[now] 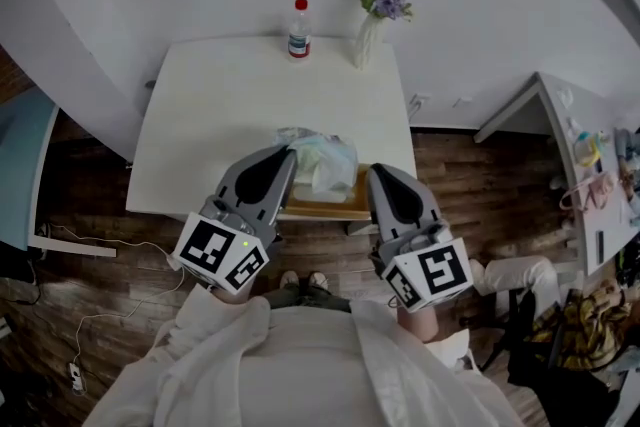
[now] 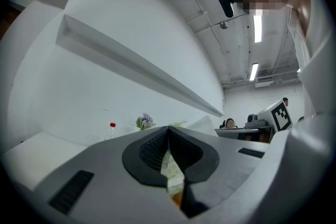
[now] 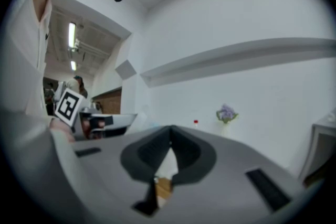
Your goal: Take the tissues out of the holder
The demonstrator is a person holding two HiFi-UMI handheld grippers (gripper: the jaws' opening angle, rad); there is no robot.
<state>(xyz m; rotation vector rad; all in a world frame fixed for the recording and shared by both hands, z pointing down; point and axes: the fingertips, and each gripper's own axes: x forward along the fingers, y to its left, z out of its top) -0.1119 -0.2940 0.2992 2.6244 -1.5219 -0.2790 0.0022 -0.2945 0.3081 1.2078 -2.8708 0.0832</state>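
Left gripper [image 1: 289, 156] and right gripper [image 1: 373, 171], jaws together; holder [image 1: 338, 207] largely hidden beneath tissues [image 1: 326, 161].

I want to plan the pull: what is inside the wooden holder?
A crumpled pack of tissues sticks up out of the wooden holder. Its lower part and the holder's bottom are hidden behind the front wall.
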